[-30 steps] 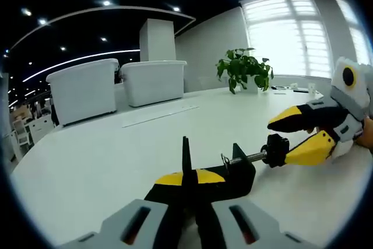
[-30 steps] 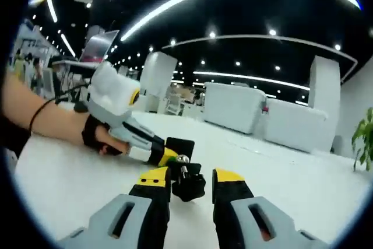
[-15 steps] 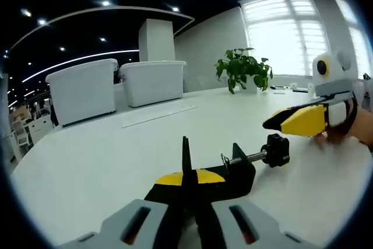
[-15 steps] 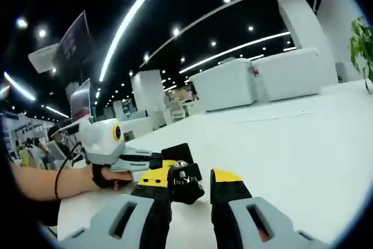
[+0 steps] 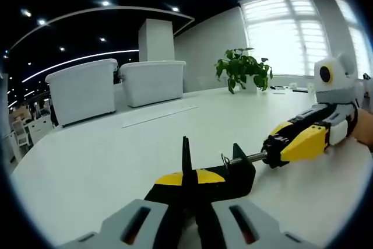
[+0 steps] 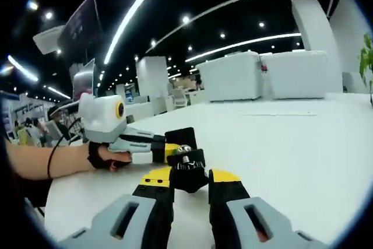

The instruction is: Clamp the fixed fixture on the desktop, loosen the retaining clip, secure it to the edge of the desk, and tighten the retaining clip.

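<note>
Left gripper view has the left claw (image 5: 187, 180) pressed tight on the black metal C-shaped clamp fixture (image 5: 230, 173), which sits at the centre bottom on the broad white surface (image 5: 105, 161). From that body the bright threaded screw (image 5: 247, 157) runs out toward 2 o'clock, and its black ribbed knob (image 5: 274, 148) sits between the yellow tips of the right claw (image 5: 287, 141) coming in from 3 o'clock. Right gripper view looks straight down that same axis: knob (image 6: 187, 166) at 12 o'clock from the right claw (image 6: 187, 182), tips hugging it on both sides, apparently pinching it, left claw (image 6: 152, 151) beyond at 10 o'clock. So the right hand is nearer the knob, and loosening looks like a twist about that screw line.
</note>
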Motion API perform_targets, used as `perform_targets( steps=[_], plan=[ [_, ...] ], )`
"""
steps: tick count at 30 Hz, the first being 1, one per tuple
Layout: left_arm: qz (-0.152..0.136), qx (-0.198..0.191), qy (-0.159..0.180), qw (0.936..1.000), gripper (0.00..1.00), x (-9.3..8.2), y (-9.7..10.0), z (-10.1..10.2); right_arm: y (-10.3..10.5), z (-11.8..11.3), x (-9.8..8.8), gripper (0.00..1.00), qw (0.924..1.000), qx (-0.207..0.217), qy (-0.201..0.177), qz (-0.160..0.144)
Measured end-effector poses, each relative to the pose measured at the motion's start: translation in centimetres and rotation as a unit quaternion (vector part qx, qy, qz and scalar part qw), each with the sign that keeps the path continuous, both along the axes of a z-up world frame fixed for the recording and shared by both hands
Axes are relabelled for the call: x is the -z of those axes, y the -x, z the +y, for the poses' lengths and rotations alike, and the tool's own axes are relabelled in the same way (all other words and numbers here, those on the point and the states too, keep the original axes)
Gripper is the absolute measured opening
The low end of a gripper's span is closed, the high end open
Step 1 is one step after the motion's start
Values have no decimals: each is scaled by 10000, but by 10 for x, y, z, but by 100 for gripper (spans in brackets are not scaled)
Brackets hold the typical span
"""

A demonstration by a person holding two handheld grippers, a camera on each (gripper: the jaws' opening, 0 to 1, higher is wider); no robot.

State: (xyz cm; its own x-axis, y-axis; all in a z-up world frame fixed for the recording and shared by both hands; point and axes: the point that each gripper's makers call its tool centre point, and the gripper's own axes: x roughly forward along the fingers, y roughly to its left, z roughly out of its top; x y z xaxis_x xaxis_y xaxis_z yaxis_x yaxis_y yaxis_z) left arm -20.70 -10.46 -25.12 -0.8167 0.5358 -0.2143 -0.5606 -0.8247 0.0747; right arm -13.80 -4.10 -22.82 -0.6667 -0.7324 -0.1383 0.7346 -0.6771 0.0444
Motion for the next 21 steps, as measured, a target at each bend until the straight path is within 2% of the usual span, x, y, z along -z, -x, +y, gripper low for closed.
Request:
perform_targets(
  steps=[3, 6, 9, 11, 12, 15, 16, 17, 21],
  plan=[
    [-2, -5, -2, 10000, 6, 0, 0, 0, -5, -2, -1, 22, 9985, 12, -304, 464],
    [-3, -3, -2, 10000, 6, 0, 1, 0, -8, -6, -4, 22, 9877, 23, -909, 1272],
    [-2, -17, -2, 10000, 6, 0, -1, 0, 8, -4, -4, 22, 9796, 37, -1206, 1604],
    [-3, -34, -3, 10000, 6, 0, 0, -1, 6, -5, -4, 22, 9734, 51, -1399, 1814],
    [-2, -42, -4, 10000, 6, -1, -2, 0, 4, -6, -5, 22, 9668, 43, -1573, 2012],
    [-7, -84, -7, 10000, 6, -2, -3, -1, -2, -12, -5, 21, 9357, 55, -2279, 2692],
    [-7, -90, -7, 10000, 6, -2, -4, -1, -2, -12, -4, 21, 9323, 61, -2345, 2752],
    [-8, -94, -7, 10000, 6, -2, -4, -1, -2, -12, -3, 21, 9345, 74, -2309, 2708],
    [-12, -104, -11, 9999, 6, -3, -3, -1, 3, -10, -3, 21, 9336, 91, -2329, 2720]
  ],
)
